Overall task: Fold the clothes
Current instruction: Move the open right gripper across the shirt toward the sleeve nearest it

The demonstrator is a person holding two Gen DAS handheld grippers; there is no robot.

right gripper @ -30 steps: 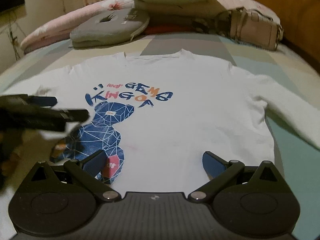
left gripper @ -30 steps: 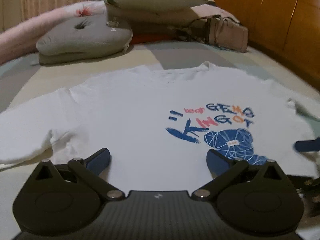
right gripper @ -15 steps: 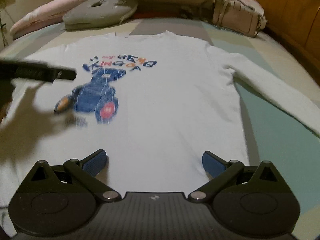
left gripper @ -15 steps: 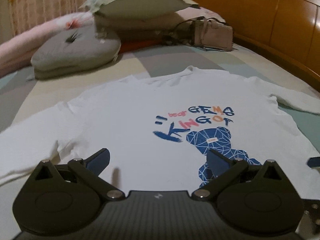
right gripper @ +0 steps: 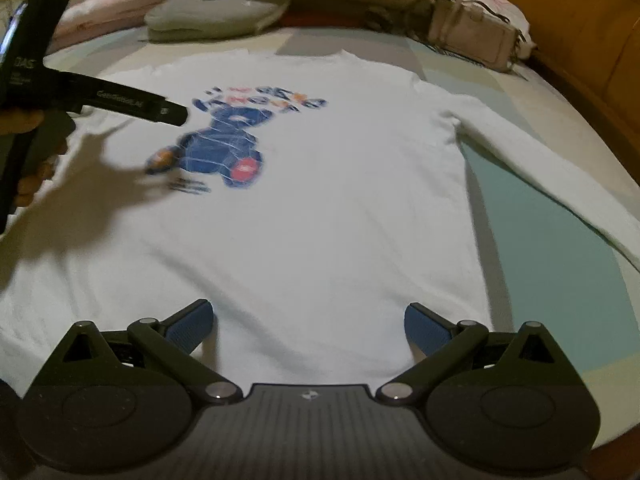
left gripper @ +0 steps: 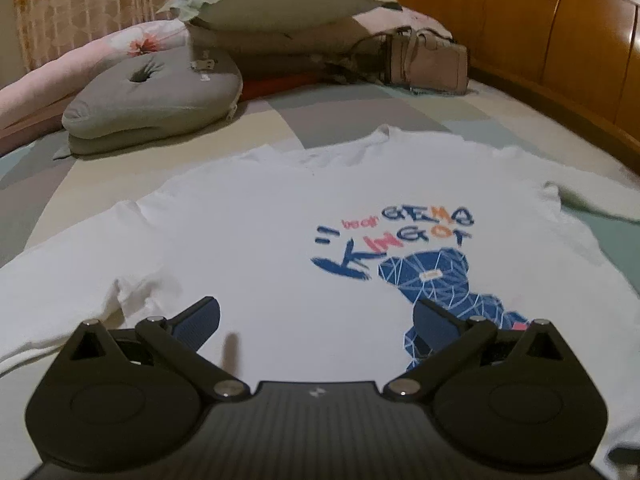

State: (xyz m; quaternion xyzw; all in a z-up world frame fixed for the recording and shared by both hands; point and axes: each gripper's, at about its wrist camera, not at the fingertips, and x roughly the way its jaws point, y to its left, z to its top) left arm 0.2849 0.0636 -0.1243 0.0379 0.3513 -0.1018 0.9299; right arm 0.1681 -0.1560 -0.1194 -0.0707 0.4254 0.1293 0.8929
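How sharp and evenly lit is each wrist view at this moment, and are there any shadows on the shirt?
Left wrist: dim warm light, white sweatshirt and its bear print fairly sharp, fisheye bending at the edges. Right wrist: motion-blurred, the print smeared, with the left gripper casting a dark shadow over the shirt.

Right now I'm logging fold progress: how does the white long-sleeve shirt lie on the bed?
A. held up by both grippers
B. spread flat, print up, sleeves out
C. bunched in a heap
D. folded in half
B: the white shirt lies flat with its bear print facing up, and both grippers hover open.
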